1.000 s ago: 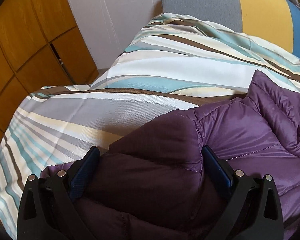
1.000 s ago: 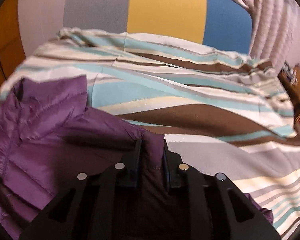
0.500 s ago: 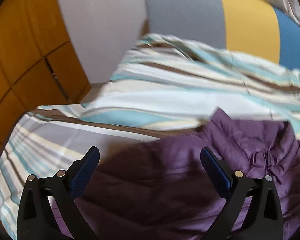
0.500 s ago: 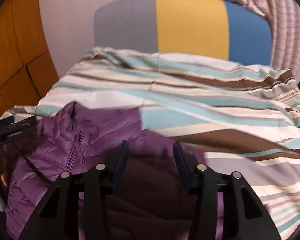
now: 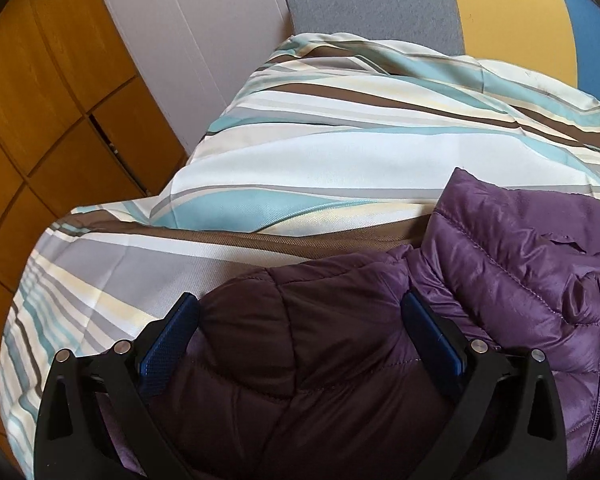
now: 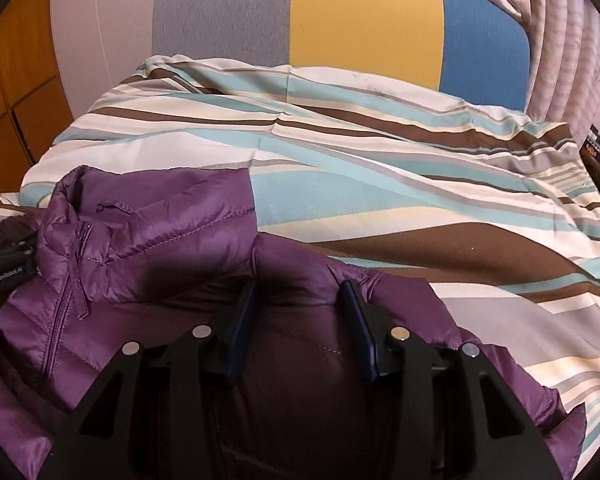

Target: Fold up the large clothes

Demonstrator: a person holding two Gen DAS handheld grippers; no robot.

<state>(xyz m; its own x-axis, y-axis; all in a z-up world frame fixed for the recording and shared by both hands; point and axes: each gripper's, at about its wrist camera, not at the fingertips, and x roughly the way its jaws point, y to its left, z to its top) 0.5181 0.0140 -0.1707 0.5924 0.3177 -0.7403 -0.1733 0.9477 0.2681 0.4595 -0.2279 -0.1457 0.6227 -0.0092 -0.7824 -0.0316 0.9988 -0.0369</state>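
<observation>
A purple quilted puffer jacket (image 5: 500, 280) lies on a striped bed, collar and zipper up; it also shows in the right wrist view (image 6: 160, 232). My left gripper (image 5: 300, 320) is open wide, its blue pads either side of the jacket's left shoulder or sleeve bulge. My right gripper (image 6: 298, 304) is open, its fingers straddling the jacket's right shoulder fold. Whether the pads touch the fabric is unclear. The left gripper's body shows at the far left of the right wrist view (image 6: 4, 264).
The bed has a striped cover (image 6: 380, 160) in teal, brown, cream and grey. A grey, yellow and blue headboard (image 6: 360, 20) stands behind. Wooden cupboards (image 5: 40, 120) are on the left, a curtain (image 6: 560, 40) and shelf clutter on the right.
My right gripper has opened from shut on the jacket. Both grippers lifted back half a second ago and have now come down close over the jacket's shoulders again.
</observation>
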